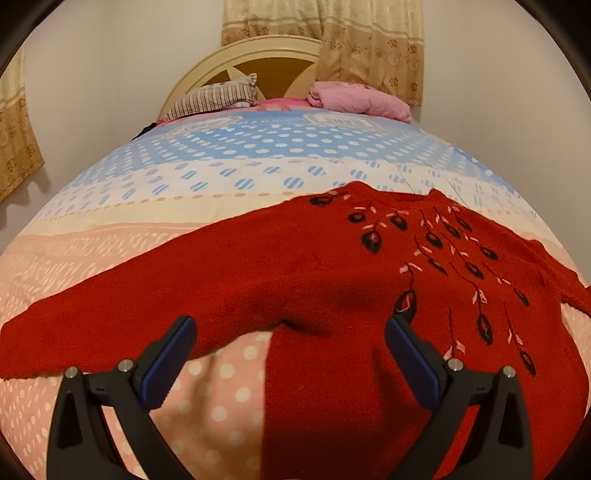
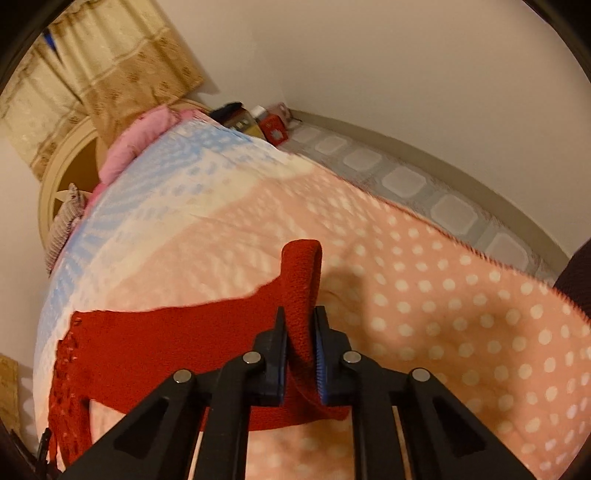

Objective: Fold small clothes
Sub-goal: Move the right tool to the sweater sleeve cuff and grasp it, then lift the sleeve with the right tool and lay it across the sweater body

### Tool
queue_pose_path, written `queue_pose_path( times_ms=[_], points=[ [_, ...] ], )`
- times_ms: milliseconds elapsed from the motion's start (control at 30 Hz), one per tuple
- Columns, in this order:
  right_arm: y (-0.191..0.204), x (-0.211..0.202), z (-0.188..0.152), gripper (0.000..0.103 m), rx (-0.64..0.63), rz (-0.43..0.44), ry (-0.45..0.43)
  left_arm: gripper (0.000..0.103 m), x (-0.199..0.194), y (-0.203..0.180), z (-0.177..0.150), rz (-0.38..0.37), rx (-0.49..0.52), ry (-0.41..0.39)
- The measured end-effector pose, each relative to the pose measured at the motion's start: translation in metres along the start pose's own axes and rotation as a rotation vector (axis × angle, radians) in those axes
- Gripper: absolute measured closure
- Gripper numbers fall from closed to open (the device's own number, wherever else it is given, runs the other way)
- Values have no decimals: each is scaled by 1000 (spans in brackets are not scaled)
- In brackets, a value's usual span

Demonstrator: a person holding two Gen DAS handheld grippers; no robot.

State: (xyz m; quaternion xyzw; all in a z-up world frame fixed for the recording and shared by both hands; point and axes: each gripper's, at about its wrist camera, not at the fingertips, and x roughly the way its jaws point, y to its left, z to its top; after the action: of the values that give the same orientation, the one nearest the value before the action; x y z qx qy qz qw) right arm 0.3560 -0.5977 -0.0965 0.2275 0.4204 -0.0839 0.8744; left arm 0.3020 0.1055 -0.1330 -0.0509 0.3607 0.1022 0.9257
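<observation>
**Red sweater spread on a bed, one sleeve end pinched**

A red knitted sweater (image 1: pixel 295 266) lies front-up across the near part of a bed (image 1: pixel 258 147), its chest worked with dark leaf shapes on thin stems and small pink flecks. One sleeve stretches flat toward the left in the left wrist view. The left gripper (image 1: pixel 290 332) hovers over the fabric near the underarm, jaws wide apart and grasping nothing. In the right wrist view, the right gripper (image 2: pixel 301 332) is clenched on the ribbed cuff (image 2: pixel 301 280) of the other sleeve, which stands up in a loop between its blue pads (image 2: pixel 320 354), the rest of the sleeve trailing left across the cover. The bedcover (image 2: pixel 443 314) runs from pink with white dots at the near end through cream to blue with white dots. A striped pillow (image 1: pixel 218 98) and a folded pink blanket (image 1: pixel 358 99) rest against a rounded cream headboard (image 1: pixel 236 59). Beige patterned curtains (image 1: pixel 332 33) hang against plain pale walls; a tiled floor (image 2: pixel 406 181) runs beside the bed.
</observation>
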Motion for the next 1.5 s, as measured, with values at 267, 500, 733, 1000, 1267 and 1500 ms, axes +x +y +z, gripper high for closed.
queue_pose_path(
  times_ms=[267, 500, 733, 1000, 1267, 1500],
  points=[
    [66, -43, 18, 91, -92, 62, -67, 0, -12, 18, -4, 31, 4, -31],
    [146, -74, 20, 92, -191, 148, -78, 0, -10, 33, -11, 34, -6, -31],
    [236, -111, 21, 92, -320, 222, -121, 0, -7, 43, -15, -4, -39, -23],
    [331, -135, 8, 92, -446, 307, -151, 0, -7, 48, -18, -28, -69, -32],
    [424, -131, -28, 92, -551, 407, -130, 0, -4, 55, -19, -41, -108, -21],
    [492, -112, -66, 92, -633, 473, -77, 0, 2, 57, -21, -29, -121, 14]
  ],
)
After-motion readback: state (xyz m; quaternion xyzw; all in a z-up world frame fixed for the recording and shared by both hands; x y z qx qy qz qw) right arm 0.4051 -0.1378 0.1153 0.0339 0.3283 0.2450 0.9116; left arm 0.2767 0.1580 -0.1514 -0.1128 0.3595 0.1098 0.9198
